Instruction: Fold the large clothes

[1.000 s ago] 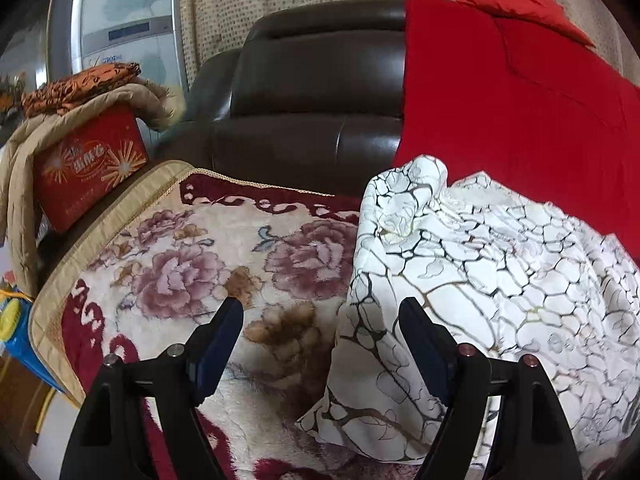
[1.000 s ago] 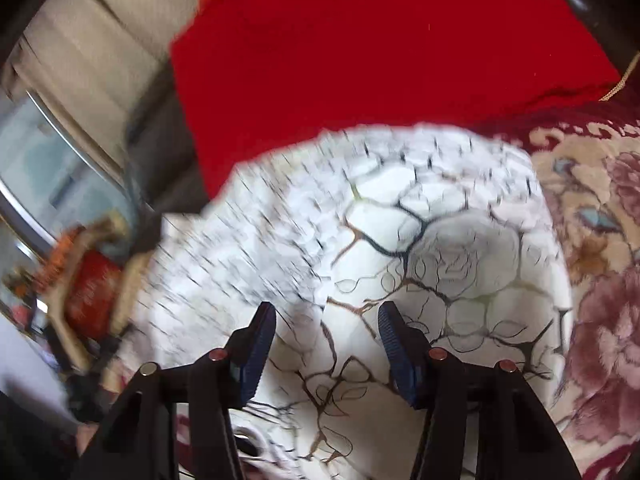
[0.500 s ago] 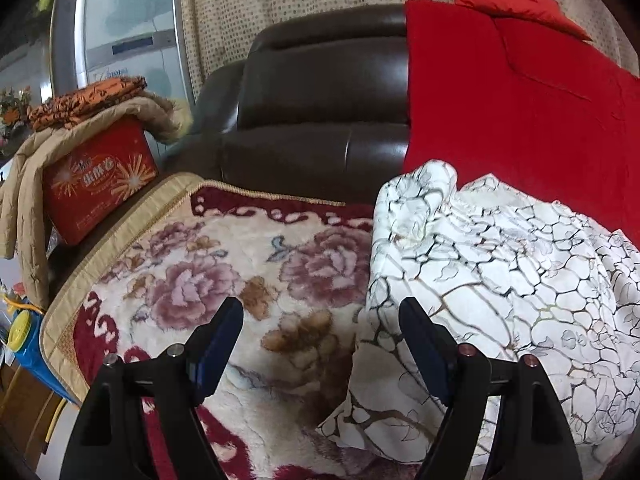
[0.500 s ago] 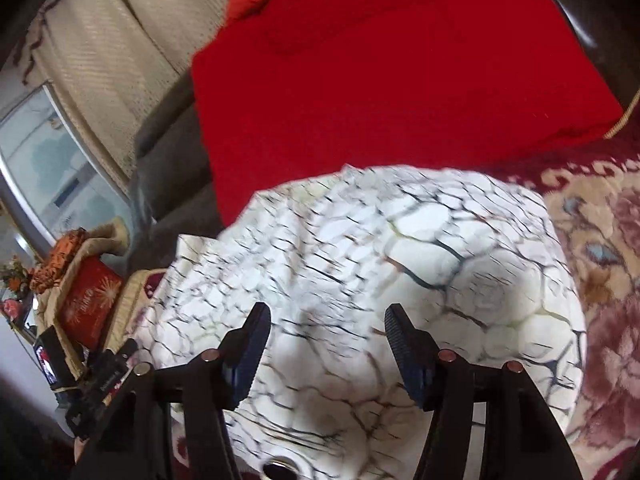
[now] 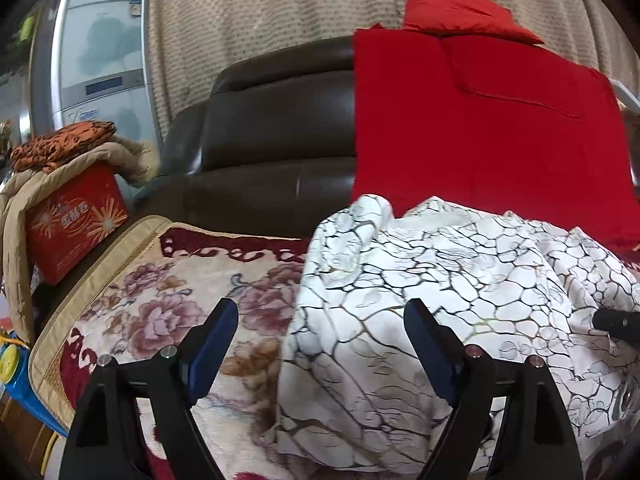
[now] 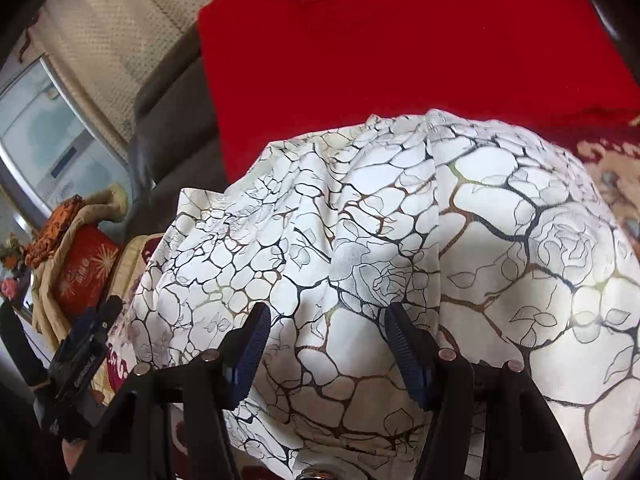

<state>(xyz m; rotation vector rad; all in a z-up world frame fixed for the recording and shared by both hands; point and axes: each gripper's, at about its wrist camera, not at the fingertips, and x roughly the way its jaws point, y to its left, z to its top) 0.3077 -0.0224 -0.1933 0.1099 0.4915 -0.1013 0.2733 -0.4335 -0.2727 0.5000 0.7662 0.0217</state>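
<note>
Red box bears pale Chinese characters — too blurred to read.

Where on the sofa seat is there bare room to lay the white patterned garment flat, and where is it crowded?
The free patch is the floral blanket on the seat, bordered by the white garment on one side, the dark sofa back behind, and the red box at the far end. It is crowded toward the red cloth, where the bunched garment fills the seat under both open claws.
</note>
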